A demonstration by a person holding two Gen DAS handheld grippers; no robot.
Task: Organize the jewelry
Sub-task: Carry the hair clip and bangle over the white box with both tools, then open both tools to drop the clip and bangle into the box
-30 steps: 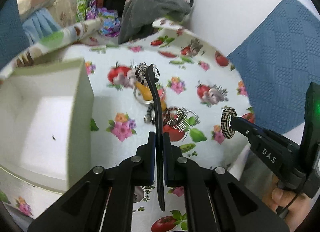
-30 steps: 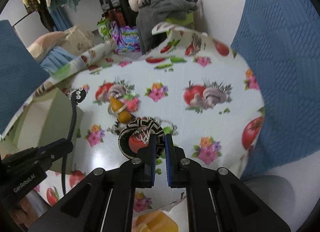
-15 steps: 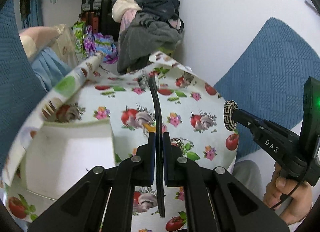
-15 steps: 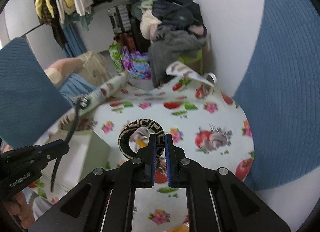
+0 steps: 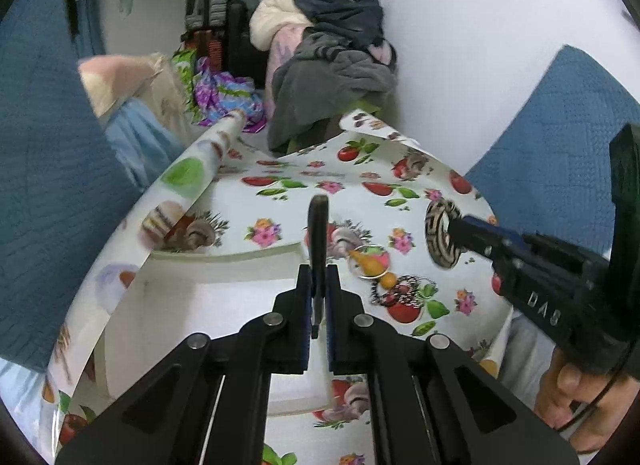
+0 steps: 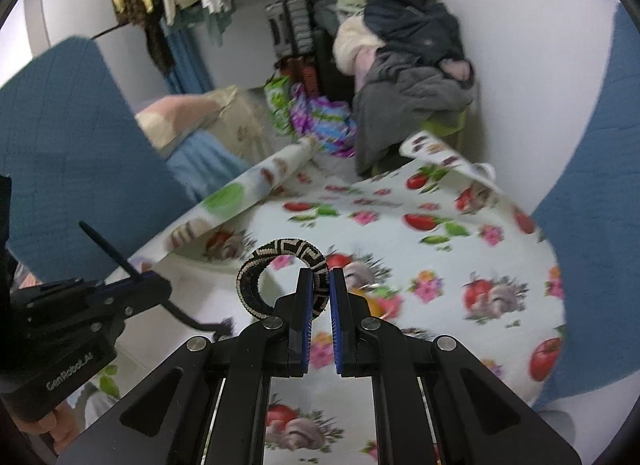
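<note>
My left gripper (image 5: 318, 279) is shut on a thin black hairband (image 5: 318, 225) that sticks up edge-on between its pads, above the white box (image 5: 224, 261). My right gripper (image 6: 320, 285) is shut on a black-and-cream patterned bangle (image 6: 280, 255), held over the flowered tablecloth (image 6: 440, 265). In the left wrist view the right gripper (image 5: 460, 231) carries that bangle (image 5: 440, 239) at the right. The right wrist view shows the left gripper (image 6: 154, 283) with the hairband (image 6: 106, 245) at the left. An orange bead piece (image 5: 372, 263) and a beaded chain (image 5: 400, 295) lie on the cloth.
Blue quilted cushions (image 5: 48, 185) (image 5: 560, 169) flank the table on both sides. A heap of clothes (image 5: 332, 77) sits behind the table's far edge. The cloth's left edge is rolled up (image 5: 200, 169). A person's hand (image 5: 572, 401) grips the right tool.
Both grippers have risen and drawn back from the table, each keeping its piece. The hairband's end has come up off the jewelry pile, and the table looks smaller.
</note>
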